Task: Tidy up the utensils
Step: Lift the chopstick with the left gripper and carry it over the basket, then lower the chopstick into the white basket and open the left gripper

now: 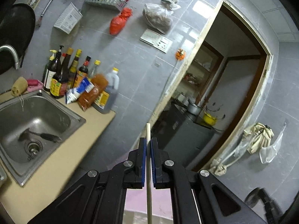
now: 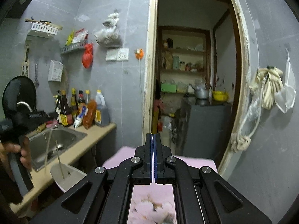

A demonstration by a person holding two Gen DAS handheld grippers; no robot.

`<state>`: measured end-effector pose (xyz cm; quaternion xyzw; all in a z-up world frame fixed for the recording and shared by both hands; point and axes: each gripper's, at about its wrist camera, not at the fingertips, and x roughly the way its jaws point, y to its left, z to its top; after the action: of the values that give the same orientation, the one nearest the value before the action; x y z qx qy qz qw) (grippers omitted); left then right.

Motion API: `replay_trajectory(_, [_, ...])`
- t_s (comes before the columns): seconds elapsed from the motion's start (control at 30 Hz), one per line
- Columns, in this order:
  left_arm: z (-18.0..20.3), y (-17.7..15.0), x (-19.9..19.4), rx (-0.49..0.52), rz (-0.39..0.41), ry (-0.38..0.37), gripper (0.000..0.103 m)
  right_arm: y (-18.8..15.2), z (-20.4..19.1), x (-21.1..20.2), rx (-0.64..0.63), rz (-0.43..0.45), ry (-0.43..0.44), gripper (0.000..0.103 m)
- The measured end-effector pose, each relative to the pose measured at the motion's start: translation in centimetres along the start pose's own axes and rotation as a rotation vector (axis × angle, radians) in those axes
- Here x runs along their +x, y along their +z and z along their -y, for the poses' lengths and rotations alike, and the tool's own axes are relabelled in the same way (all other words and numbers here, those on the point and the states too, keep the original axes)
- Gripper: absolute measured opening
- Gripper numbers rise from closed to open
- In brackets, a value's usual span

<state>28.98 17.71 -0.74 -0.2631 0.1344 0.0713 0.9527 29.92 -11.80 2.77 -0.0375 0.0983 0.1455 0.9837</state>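
Left gripper [image 1: 148, 145] is clamped on a chopstick [image 1: 148, 160] that runs lengthwise between its pads. My judgement: lower it tip-first and near upright into the grey holder [image 2: 66, 175], below and left of the right gripper [image 2: 153, 143], beside the chopstick already there. Right gripper's fingers are together, empty.

The chopstick [image 1: 148, 168] is cut off by the bottom edge below the left gripper [image 1: 148, 141], so its lower end can't be seen. Beside the sink [image 2: 74, 132], the bottle labels [image 2: 65, 119] are too blurred to be read. The holder [image 2: 65, 175] near the sink is partly hidden behind the right gripper [image 2: 153, 136]; its base isn't shown.
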Motion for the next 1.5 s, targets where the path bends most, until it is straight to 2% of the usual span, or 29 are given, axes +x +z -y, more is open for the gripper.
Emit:
replay_trajectory(0.17, [-1.7,0.0,1.5,0.012,0.016,0.024,0.005,0.7,-3.2,1.5,-0.038,0.034,-0.005,0.001])
replay_trajectory(0.5, [-1.9,-1.2,4.2,0.070,0.043,0.049,0.005,-1.7,-7.6,4.7,-0.133,-0.013,0.020,0.001])
replay_trajectory(0.8, [-2.1,-1.9,4.7,0.094,0.047,0.058,0.005,-3.6,-8.0,5.9,-0.151,-0.065,0.027,0.001])
replay_trajectory(1.03, [-2.3,-2.5,4.2,0.109,0.043,0.067,0.005,-4.1,-7.5,6.2,-0.133,-0.069,0.024,0.001])
replay_trajectory(1.33, [-1.8,-3.1,3.2,0.159,0.006,0.057,0.005,-4.6,-7.3,5.6,-0.108,-0.080,0.042,0.002])
replay_trajectory(1.5, [-1.5,-3.4,2.4,0.169,-0.045,0.033,0.005,-5.1,-7.1,4.7,-0.100,-0.091,0.054,0.002])
